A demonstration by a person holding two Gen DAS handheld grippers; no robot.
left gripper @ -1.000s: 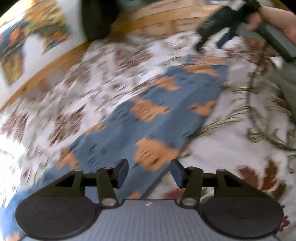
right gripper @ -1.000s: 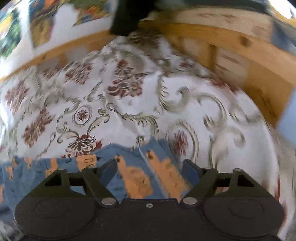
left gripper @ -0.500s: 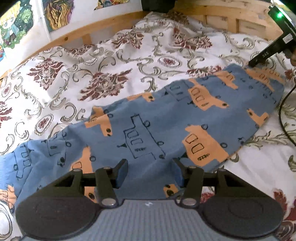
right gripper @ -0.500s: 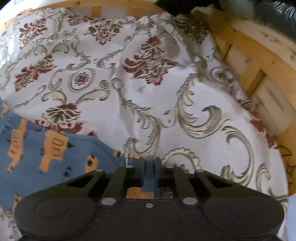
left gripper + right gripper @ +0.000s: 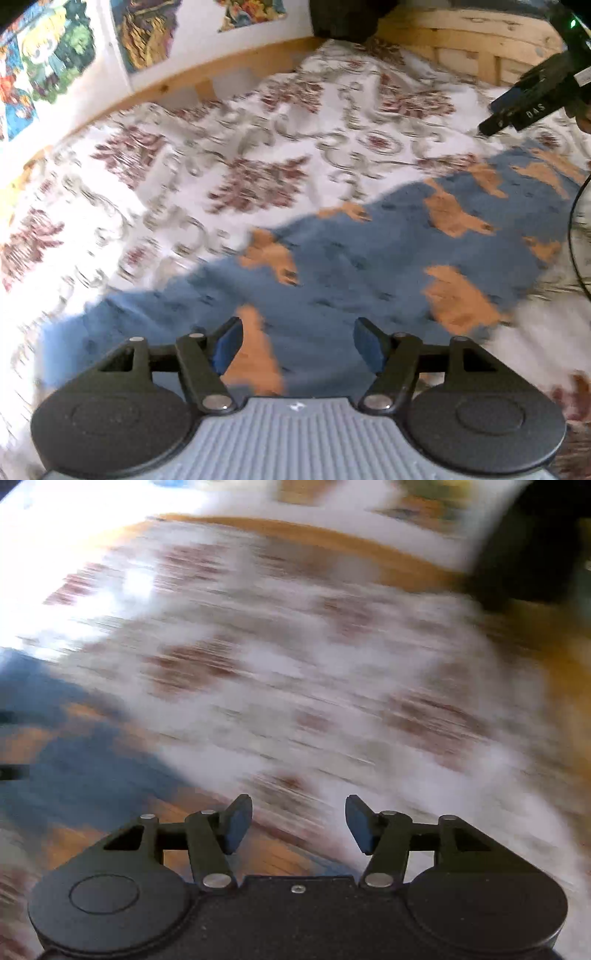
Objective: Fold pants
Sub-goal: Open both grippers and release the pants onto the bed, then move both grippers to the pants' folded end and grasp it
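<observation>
Blue pants [image 5: 351, 266] with orange print lie flat across the flowered bedsheet [image 5: 207, 177], running from lower left to upper right. My left gripper [image 5: 297, 345] hovers open over the near part of the pants, nothing between its fingers. The other gripper's black body [image 5: 532, 99] shows at the upper right, beyond the far end of the pants. In the heavily blurred right wrist view, my right gripper [image 5: 298, 823] stands open and empty, with the pants [image 5: 74, 771] at its lower left.
A wooden bed frame [image 5: 221, 74] rims the far side, with colourful posters [image 5: 147, 33] on the wall behind. A dark object [image 5: 347, 18] sits at the bed's top edge. A black cable [image 5: 576, 236] curves at the right.
The right gripper, shut on the pants' edge half a second ago, has opened and let go, and is swinging fast. The left gripper has shifted slightly over the pants, still open.
</observation>
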